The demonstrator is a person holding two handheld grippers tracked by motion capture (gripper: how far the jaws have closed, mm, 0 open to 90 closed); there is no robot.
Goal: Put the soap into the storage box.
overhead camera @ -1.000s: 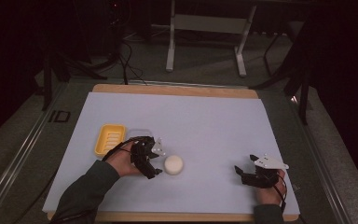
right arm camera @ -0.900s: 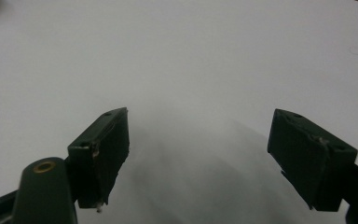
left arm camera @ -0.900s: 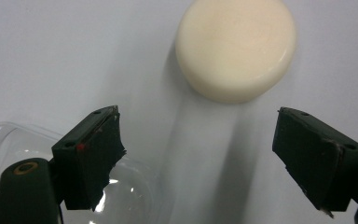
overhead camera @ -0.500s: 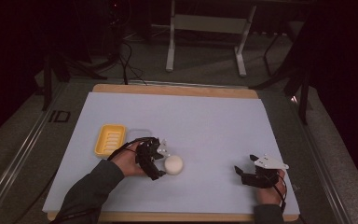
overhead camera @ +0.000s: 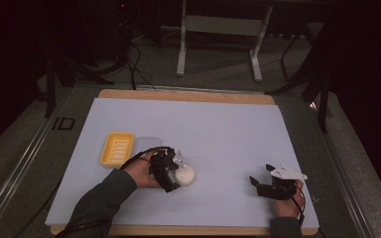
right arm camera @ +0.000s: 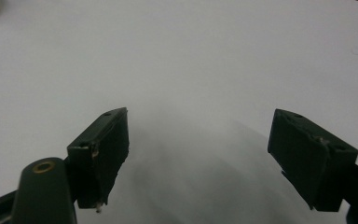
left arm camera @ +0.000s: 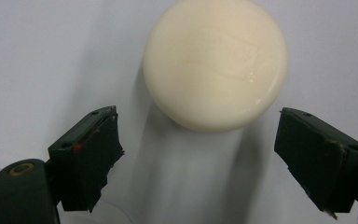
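- Left gripper (left arm camera: 198, 154) released, jaws just widened, straddling nothing; round cream soap (left arm camera: 216, 63) lying on the white sheet (overhead camera: 228, 129) just ahead of the tips, untouched.
- Right gripper (right arm camera: 198, 154) parked spread and empty, well apart.
- Yellow soap dish (overhead camera: 117, 148) near, behind the left hand; bare sheet all round, edges far.

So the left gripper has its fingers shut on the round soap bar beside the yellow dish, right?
Not quite. The left gripper is at the soap bar, but its fingers stand open, apart from the bar, which lies on the table ahead of them. The left gripper view shows it. The yellow dish is indeed close by.
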